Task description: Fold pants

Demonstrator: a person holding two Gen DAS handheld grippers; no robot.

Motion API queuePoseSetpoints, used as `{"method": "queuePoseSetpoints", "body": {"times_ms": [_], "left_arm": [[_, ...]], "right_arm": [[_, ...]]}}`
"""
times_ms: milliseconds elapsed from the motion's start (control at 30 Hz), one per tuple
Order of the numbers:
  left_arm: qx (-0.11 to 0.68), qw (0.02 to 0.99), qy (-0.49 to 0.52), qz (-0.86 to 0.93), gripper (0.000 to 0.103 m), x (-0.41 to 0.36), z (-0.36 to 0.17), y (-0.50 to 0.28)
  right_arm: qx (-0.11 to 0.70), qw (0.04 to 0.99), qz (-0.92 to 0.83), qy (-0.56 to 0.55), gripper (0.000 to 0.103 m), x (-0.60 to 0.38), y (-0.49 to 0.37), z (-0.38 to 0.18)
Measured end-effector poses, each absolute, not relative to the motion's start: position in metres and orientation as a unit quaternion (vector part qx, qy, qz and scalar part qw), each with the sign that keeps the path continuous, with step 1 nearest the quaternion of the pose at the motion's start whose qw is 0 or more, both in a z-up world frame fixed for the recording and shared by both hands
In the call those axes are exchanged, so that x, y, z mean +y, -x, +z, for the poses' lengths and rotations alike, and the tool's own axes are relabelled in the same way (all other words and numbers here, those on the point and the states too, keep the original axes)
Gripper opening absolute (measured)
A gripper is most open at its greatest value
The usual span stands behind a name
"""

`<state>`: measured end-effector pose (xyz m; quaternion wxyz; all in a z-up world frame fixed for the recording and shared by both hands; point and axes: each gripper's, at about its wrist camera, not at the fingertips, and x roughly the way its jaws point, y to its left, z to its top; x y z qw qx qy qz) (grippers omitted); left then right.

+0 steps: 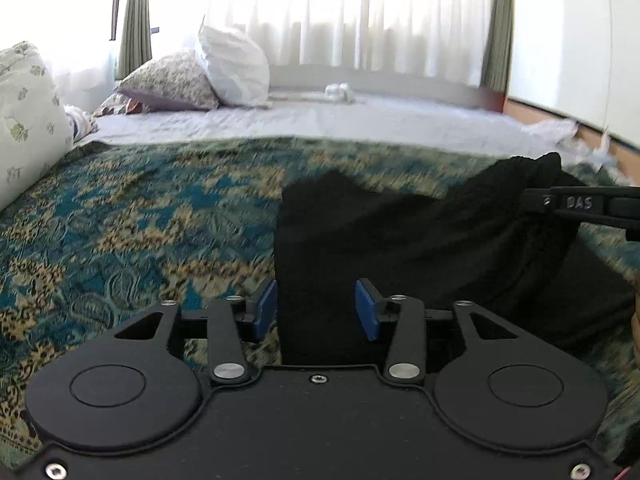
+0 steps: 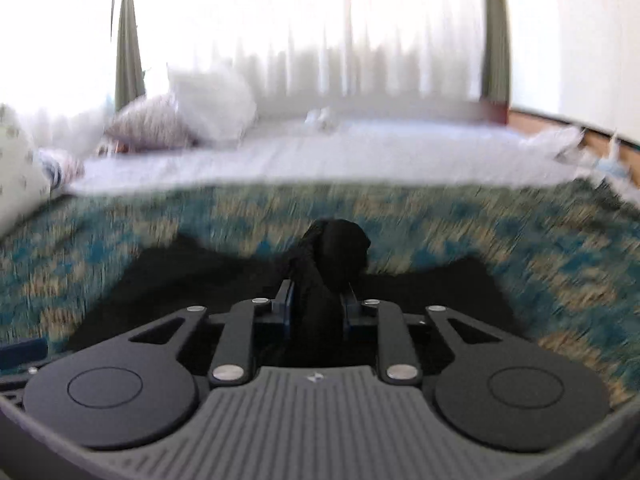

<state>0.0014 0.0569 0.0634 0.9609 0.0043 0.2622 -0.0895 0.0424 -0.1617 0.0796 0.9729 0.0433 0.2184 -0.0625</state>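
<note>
Left gripper (image 1: 316, 312), jaws spread wide, straddling the near left edge of the black pants (image 1: 400, 240) without clasping it. Right gripper (image 2: 318, 308), jaws closed tight on a bunched fold of the pants (image 2: 336, 248), lifted above the rest. The pants lie on the patterned bedspread (image 1: 140, 220); pillows (image 1: 236, 68) sit at the bed's far left corner.

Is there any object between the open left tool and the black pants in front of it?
Nothing visible. The left tool is open with the edge of the black pants already between its pads, lying on the patterned bedspread. The right tool grips a bunch of them.
</note>
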Motion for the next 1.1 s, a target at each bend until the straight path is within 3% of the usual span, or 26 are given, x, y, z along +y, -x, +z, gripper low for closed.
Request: {"method": "queuePoseSetpoints", "body": {"times_ms": [100,333,900,1100], "left_arm": [[0.254,0.961,-0.013,-0.106,0.045,0.049,0.067,0.003],[0.284,0.949,-0.062,-0.121,0.044,0.024,0.044,0.005],[0.28,0.949,-0.06,-0.129,0.045,0.023,0.037,0.012],[0.277,0.95,-0.054,-0.134,0.049,0.022,0.038,0.015]], "right_arm": [[0.198,0.974,-0.096,-0.045,0.025,-0.178,-0.024,0.079],[0.259,0.951,-0.151,-0.078,0.026,-0.223,-0.007,0.028],[0.214,0.959,-0.166,-0.082,0.028,-0.232,0.008,0.027],[0.208,0.952,-0.175,-0.143,0.028,-0.252,0.012,0.023]]}}
